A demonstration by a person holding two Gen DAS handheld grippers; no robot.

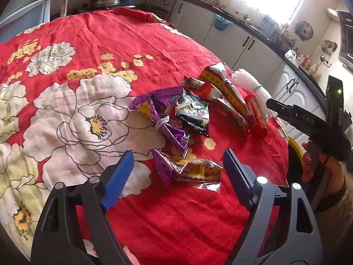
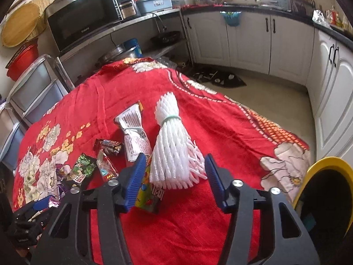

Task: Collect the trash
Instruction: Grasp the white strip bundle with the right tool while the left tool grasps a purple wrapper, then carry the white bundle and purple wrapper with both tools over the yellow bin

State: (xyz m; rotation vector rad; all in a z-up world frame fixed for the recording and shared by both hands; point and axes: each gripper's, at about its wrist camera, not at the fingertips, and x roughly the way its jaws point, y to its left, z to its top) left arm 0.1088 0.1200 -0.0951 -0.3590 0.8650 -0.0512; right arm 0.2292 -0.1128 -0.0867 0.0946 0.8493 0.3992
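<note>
Several pieces of trash lie on a red flowered tablecloth (image 1: pixel 114 35). My left gripper (image 1: pixel 178 169) is open, and a crumpled purple and gold wrapper (image 1: pixel 192 170) lies between its blue pads, untouched by either. Beyond it are a tied purple wrapper (image 1: pixel 163 119), a black and green packet (image 1: pixel 194 112), a long yellow and red wrapper (image 1: pixel 229 88) and a red tube (image 1: pixel 257 114). My right gripper (image 2: pixel 175 173) is open around the near end of a white foam net bundle (image 2: pixel 174 137). A colourful candy wrapper (image 2: pixel 150 190) lies by its left pad.
A black bin with a yellow rim (image 2: pixel 326 163) stands off the table's right edge, also visible as the yellow rim (image 1: pixel 295 148) in the left wrist view. White kitchen cabinets (image 2: pixel 249 42) and a microwave (image 2: pixel 81 19) line the room. A hand (image 1: pixel 308 163) holds the right gripper's handle.
</note>
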